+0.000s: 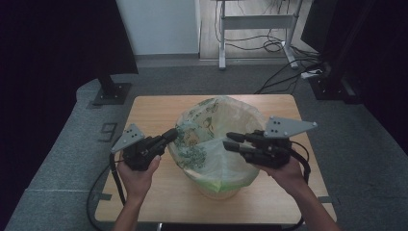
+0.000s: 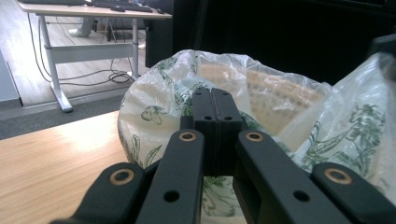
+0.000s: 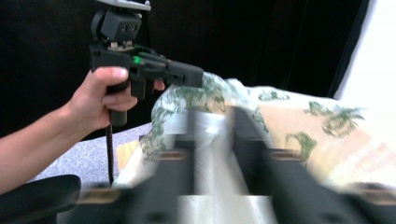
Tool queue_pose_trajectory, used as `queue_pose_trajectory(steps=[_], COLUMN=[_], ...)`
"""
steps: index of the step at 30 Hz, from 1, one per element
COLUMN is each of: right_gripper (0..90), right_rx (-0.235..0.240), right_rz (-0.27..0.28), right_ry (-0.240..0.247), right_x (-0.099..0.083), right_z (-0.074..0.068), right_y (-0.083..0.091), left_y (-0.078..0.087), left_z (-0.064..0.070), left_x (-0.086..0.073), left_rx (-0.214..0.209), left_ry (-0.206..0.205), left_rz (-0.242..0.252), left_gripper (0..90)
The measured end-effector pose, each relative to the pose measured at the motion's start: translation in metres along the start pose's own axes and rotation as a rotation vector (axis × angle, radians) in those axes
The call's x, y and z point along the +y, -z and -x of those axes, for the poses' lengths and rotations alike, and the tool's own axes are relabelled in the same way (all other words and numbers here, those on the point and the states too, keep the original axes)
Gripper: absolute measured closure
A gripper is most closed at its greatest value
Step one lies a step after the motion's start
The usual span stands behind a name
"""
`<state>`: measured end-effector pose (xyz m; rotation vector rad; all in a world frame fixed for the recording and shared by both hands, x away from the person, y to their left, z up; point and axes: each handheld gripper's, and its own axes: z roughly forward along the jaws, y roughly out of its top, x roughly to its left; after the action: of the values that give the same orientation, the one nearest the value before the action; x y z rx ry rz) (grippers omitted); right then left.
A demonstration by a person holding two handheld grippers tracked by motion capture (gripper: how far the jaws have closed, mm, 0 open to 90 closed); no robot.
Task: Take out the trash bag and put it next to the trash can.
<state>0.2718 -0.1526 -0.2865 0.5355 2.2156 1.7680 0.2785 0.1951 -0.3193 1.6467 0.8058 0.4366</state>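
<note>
Bag (image 1: 211, 144), a thin plastic one printed with green leaves, lines a bin (image 1: 219, 191) standing at the middle of the tabletop (image 1: 159, 108). The step in hand looks like fitting the bag over the bin's rim. The left tongs (image 1: 172, 134) sit at the bag's nine o'clock edge with their jaws pressed together, seemingly pinching the film. The right tongs (image 1: 230, 140) reach in from three o'clock, jaws parted, above the loose plastic; their own view is blurred. Next, I judge, the right tongs need to close on the slack near the rim and draw it outward and down, gently, since the film tears easily.
</note>
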Motion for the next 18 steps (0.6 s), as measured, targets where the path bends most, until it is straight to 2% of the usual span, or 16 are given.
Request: queue_pose_trajectory(steps=[2, 4, 5, 9, 10, 12, 13, 14, 16, 18], right_gripper=[44.9, 32.3, 29.7, 30.7, 37.9, 69.6, 82.5, 89.0, 89.2, 89.2], right_rx=[-0.028, -0.056, -0.08, -0.133, -0.149, -0.176, -0.185, -0.203, -0.227, -0.239], right_rz=[0.009, -0.004, -0.017, -0.078, -0.098, -0.151, -0.175, -0.193, -0.182, -0.137], right_ry=[0.007, 0.01, 0.016, 0.002, 0.007, 0.029, 0.026, 0.015, 0.005, 0.011], right_x=[-0.011, -0.023, -0.029, -0.046, -0.048, -0.051, -0.052, -0.052, -0.05, -0.045], right_z=[-0.001, 0.0, 0.0, 0.009, 0.01, 0.013, 0.015, 0.017, 0.02, 0.021], right_y=[0.013, 0.026, 0.031, 0.039, 0.039, 0.037, 0.036, 0.035, 0.035, 0.037], left_y=[0.0, 0.0, -0.001, -0.003, -0.003, -0.003, -0.003, -0.003, -0.002, -0.001], left_z=[-0.001, -0.001, -0.001, 0.002, 0.002, 0.002, 0.002, 0.002, 0.001, 0.0], left_x=[-0.001, -0.001, -0.001, -0.001, -0.001, -0.001, 0.0, 0.0, 0.0, 0.0], left_rx=[0.0, -0.001, 0.0, -0.003, -0.003, -0.004, -0.004, -0.004, -0.003, -0.002], left_ry=[0.001, 0.004, 0.003, 0.002, 0.001, -0.002, -0.003, -0.004, -0.005, -0.003], left_rz=[0.0, -0.002, -0.003, -0.005, -0.006, -0.006, -0.008, -0.009, -0.01, -0.01], left_gripper=[90.0, 90.0, 90.0, 90.0, 90.0, 90.0, 90.0, 90.0, 90.0, 90.0])
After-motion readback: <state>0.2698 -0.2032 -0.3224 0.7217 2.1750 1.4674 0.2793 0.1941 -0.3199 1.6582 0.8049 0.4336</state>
